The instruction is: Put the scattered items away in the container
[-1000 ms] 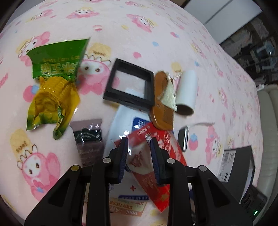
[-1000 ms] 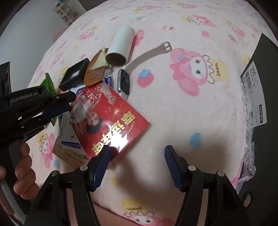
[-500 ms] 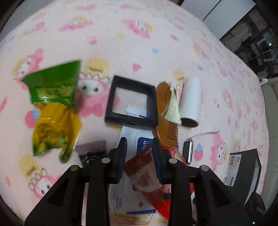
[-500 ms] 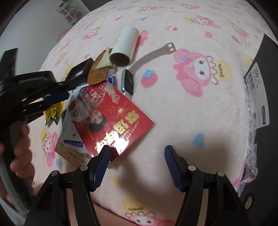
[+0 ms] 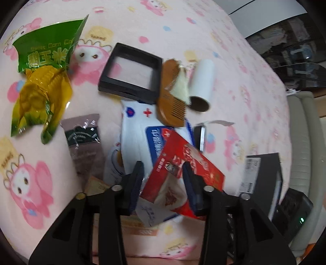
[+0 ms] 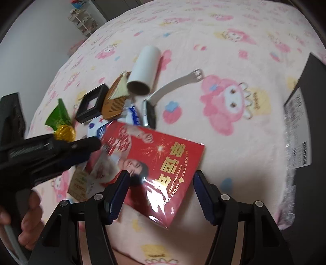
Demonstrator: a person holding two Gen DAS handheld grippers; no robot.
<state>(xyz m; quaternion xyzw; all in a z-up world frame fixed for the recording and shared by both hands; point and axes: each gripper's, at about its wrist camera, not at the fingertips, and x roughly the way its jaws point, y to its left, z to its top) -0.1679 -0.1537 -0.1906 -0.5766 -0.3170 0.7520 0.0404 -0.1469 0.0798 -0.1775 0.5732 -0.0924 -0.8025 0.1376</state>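
"LUCKY CUP" on red packet [image 6: 154, 163]

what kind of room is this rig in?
Probably a bedroom at home: the items lie on a soft pink cartoon-print blanket that looks like a made bed, with a small shelf rack by the wall and household clutter such as a comb.

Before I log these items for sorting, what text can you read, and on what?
"Sweet Corn Co", cut off: green corn packet.
"LUCKY CUP" and "LUCKY CUP COFFEE": red coffee packet; its large gold characters I cannot read surely.
Label on the black box: too blurred.
White wipes pack: print too blurred.
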